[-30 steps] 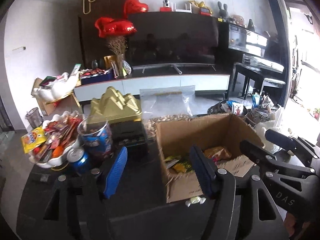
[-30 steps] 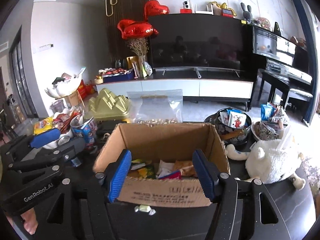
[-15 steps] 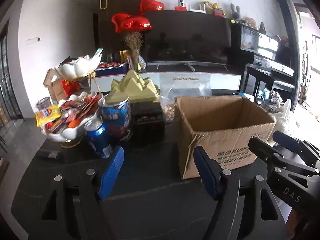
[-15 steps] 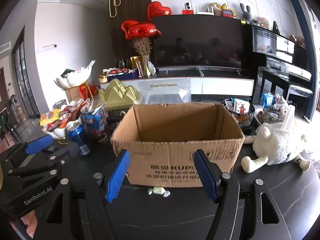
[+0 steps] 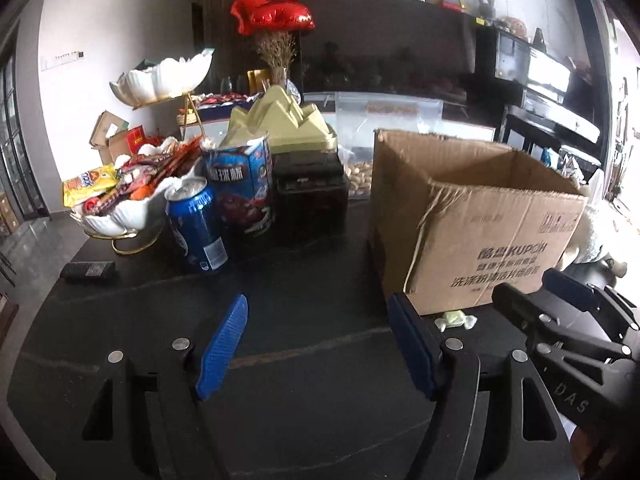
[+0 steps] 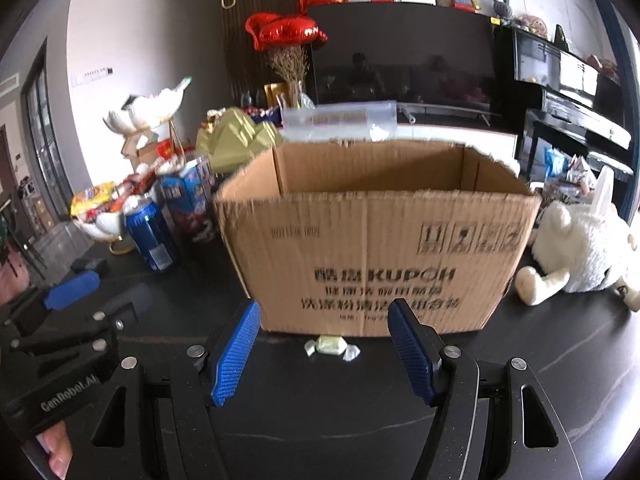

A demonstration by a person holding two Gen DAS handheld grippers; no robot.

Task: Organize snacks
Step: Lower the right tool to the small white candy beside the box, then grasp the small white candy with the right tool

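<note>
Right wrist view: the right gripper [image 6: 322,354] is seen low over the dark table [image 6: 540,364], its blue jaws spread with nothing between the pads. Just ahead of the fingertips, in line with the gap, a pale green wrapped candy [image 6: 331,346] lies on the table, right against the foot of the open cardboard box [image 6: 376,236]. A white plush toy [image 6: 580,248] lies to the right of the box. To the left of the box, a blue can [image 6: 150,236] and a blue snack carton [image 6: 188,196] are set, with a white bowl of snack packets [image 6: 100,204] behind them.

In the left wrist view, the left gripper [image 5: 318,350] is held over bare table left of the box's corner, its jaws parted and empty after a slight widening. The candy [image 5: 456,320] is seen just beyond its right finger.
</note>
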